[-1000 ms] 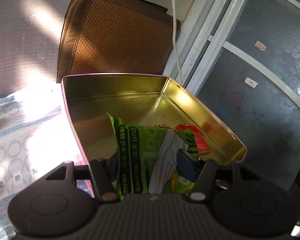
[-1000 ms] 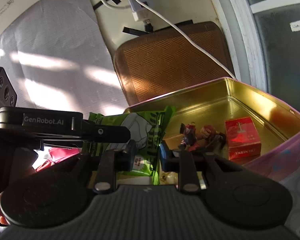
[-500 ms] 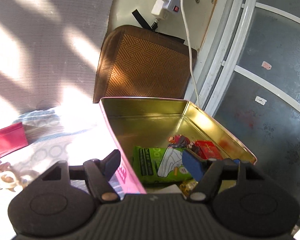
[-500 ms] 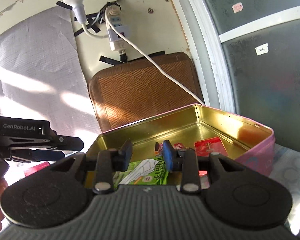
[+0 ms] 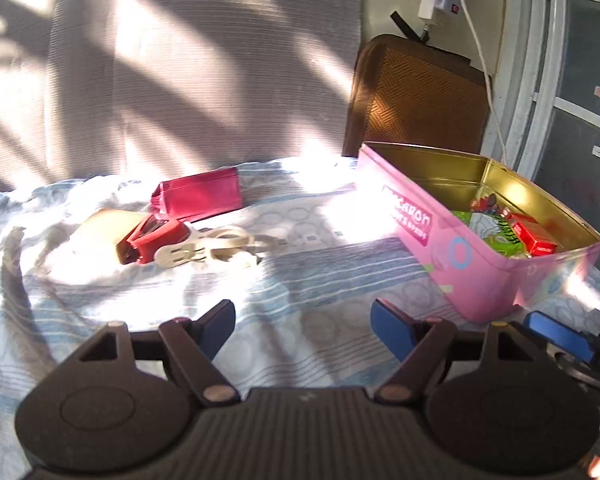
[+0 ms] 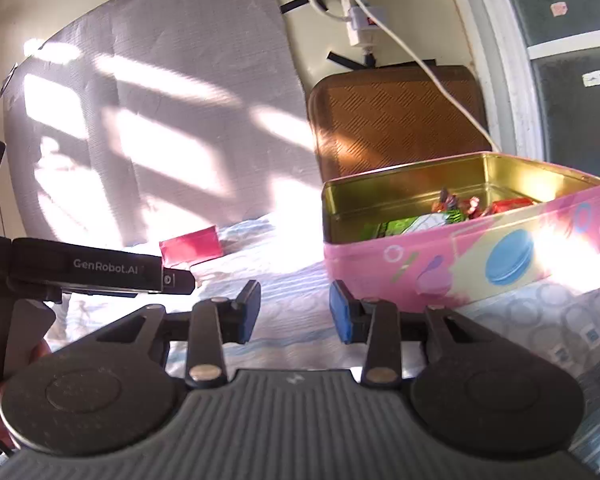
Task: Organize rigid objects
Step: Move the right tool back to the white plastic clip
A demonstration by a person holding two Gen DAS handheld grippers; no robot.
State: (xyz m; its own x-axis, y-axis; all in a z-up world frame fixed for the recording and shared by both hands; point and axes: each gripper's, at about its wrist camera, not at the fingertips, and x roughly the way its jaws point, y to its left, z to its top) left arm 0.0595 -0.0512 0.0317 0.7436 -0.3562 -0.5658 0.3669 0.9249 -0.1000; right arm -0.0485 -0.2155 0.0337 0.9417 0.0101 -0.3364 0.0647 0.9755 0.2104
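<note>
Both grippers have backed out of the pink tin (image 5: 452, 264) since a second ago; the green packet (image 5: 496, 232) the left one was pinching now lies inside it. Left gripper (image 5: 303, 326) has just been opening: jaws spread wide, nothing between them, over the bedsheet (image 5: 308, 276). Right gripper (image 6: 294, 311) has also just been opening, a narrower gap, empty, just short of the tin's near wall.

Left view only: red toy car (image 5: 154, 238), cream plastic strap-like piece (image 5: 208, 250) touching the car's front, and a flat tan item under the car. It also shows the tin's lettered side. Right view only: the macaron print on the tin's long side and the left gripper's body coming in from the left edge.

Dark red pouch (image 5: 198, 200) shows in both views; in the right view it's half hidden behind the left gripper. Tin contents partly blocked by the wall: red box (image 5: 536, 238), green packet, and a small reddish figure behind them, too small to identify. Sun glare washes out much of the sheet.

Tin: metal, gold inside, rounded corners. Sheet: wrinkled fabric, blue stripes and ring pattern. Brown woven mat (image 6: 396, 120) upright behind the tin, white cable (image 6: 432, 76) hanging across it.
</note>
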